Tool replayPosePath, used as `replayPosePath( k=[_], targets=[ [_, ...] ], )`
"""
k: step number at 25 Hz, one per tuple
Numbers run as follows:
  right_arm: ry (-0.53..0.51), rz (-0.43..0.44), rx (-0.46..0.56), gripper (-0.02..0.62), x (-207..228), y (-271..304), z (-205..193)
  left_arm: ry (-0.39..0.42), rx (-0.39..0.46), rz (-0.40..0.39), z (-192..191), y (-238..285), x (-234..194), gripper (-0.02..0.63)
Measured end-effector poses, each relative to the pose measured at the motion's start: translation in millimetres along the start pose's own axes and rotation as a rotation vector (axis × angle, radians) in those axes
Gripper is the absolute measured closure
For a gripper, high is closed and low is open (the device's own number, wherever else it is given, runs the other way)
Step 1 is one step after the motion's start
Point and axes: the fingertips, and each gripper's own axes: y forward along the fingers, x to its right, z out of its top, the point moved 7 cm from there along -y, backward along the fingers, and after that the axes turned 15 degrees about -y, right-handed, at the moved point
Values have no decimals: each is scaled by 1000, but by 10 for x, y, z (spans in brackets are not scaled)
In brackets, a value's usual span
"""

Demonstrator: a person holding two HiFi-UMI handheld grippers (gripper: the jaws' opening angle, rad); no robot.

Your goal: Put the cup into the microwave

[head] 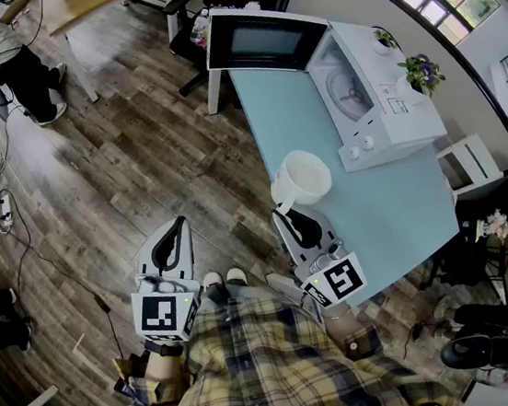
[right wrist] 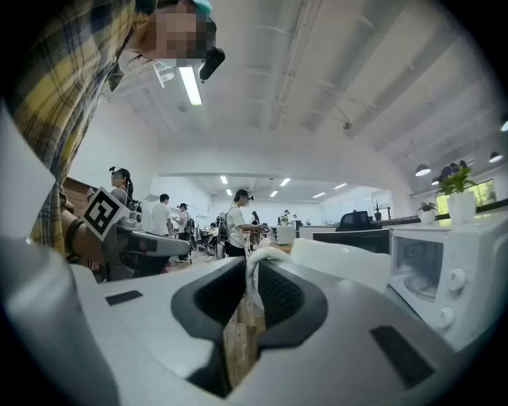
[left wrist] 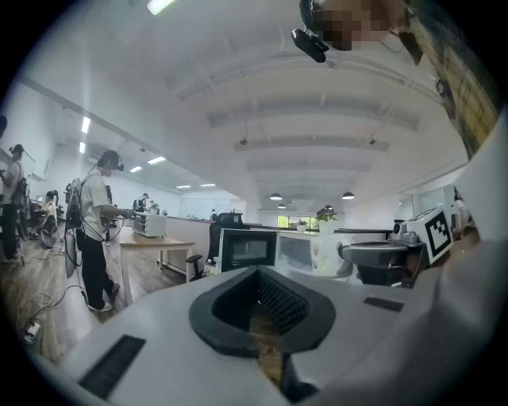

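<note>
Wood-floored office, head view: light-blue desk [head: 395, 216] is carrying a white microwave [head: 369, 89], door standing open; right hand-held gripper [head: 290, 211] is holding the white cup [head: 302, 177] over the desk's near edge; left hand-held gripper [head: 176, 231] is hovering over the floor. Left gripper view: jaws are sitting together, empty. Right gripper view: jaws are clamping the cup's handle [right wrist: 252, 270].

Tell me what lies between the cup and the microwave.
Only bare blue tabletop separates the cup from the microwave, as the head view shows.
</note>
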Motion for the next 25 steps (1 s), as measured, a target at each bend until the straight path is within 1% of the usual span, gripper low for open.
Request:
replayPosePath(
  k=[6, 10, 18, 22, 25],
  targets=[
    [17, 9, 2, 540, 113, -95, -18, 16, 5, 10, -12, 70, 122, 615],
    [32, 43, 12, 540, 148, -125, -32, 26, 9, 28, -29, 84, 214, 615],
    [25, 118, 43, 540, 203, -161, -66, 32, -3, 80, -159, 118, 366, 615],
    [40, 135, 42, 540, 230, -94, -109, 22, -14, 106, -175, 149, 346, 615],
    [29, 143, 37, 540, 245, -2, -132, 18, -21, 102, -167, 225, 283, 615]
  ],
)
